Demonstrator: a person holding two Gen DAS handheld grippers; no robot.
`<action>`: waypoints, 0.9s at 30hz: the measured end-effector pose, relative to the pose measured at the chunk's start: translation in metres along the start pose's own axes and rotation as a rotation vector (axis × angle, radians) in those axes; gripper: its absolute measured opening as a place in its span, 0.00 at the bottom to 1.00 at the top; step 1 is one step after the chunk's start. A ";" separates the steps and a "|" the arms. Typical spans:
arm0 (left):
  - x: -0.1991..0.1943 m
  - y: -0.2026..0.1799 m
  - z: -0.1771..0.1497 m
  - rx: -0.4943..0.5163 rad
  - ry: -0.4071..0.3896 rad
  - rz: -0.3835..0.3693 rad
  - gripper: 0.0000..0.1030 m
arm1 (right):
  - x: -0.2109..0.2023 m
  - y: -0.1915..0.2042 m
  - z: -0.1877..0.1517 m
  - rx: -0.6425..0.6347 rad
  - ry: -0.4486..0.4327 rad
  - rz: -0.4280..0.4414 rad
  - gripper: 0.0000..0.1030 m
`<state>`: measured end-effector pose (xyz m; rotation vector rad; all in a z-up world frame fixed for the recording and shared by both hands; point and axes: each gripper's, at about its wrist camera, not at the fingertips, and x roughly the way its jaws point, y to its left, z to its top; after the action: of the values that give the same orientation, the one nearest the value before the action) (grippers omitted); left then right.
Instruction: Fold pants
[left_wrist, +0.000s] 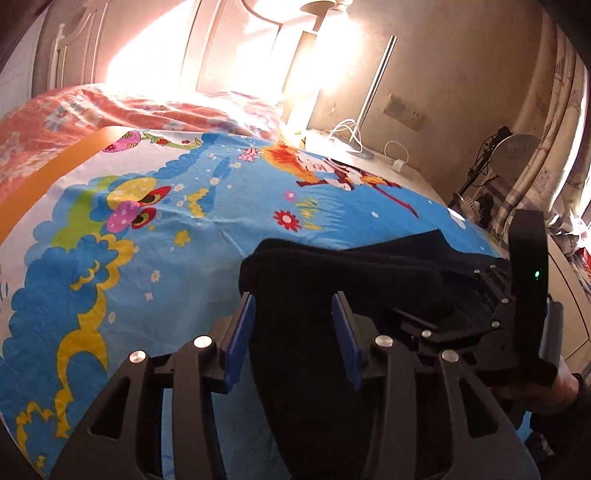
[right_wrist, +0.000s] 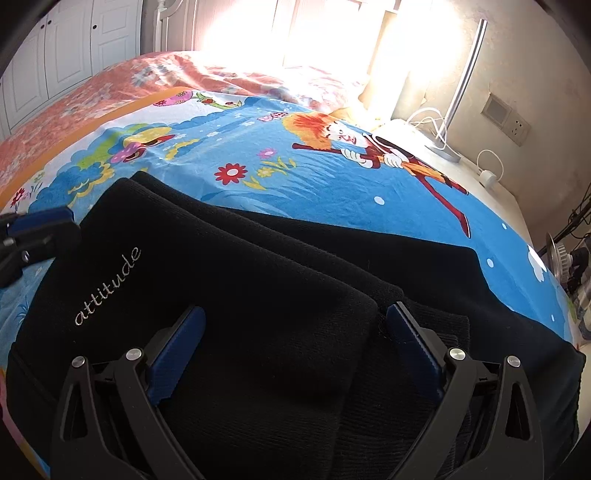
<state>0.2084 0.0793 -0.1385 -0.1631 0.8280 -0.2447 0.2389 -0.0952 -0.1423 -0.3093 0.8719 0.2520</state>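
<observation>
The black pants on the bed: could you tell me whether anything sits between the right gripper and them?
Nothing visible does. The right gripper hangs open directly over the folded black pants, its blue fingers straddling the top layer on the cartoon bedsheet.

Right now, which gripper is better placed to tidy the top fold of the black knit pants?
Probably right. The right gripper hangs open straddling the top fold's edge on the black knit pants, while the left gripper sits off their left edge over the cartoon bedsheet.
</observation>
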 end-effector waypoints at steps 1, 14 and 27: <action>0.010 0.001 -0.011 -0.004 0.035 0.069 0.47 | 0.000 -0.001 0.000 0.002 0.002 0.012 0.93; -0.044 0.011 -0.052 -0.200 -0.098 0.104 0.66 | -0.030 -0.082 -0.064 0.202 -0.005 0.156 0.94; -0.054 0.004 -0.117 -0.390 -0.036 -0.274 0.60 | -0.067 -0.075 -0.036 0.151 -0.017 0.106 0.94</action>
<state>0.0869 0.0925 -0.1788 -0.6472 0.8104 -0.3344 0.1977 -0.1842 -0.0994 -0.1206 0.8866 0.2848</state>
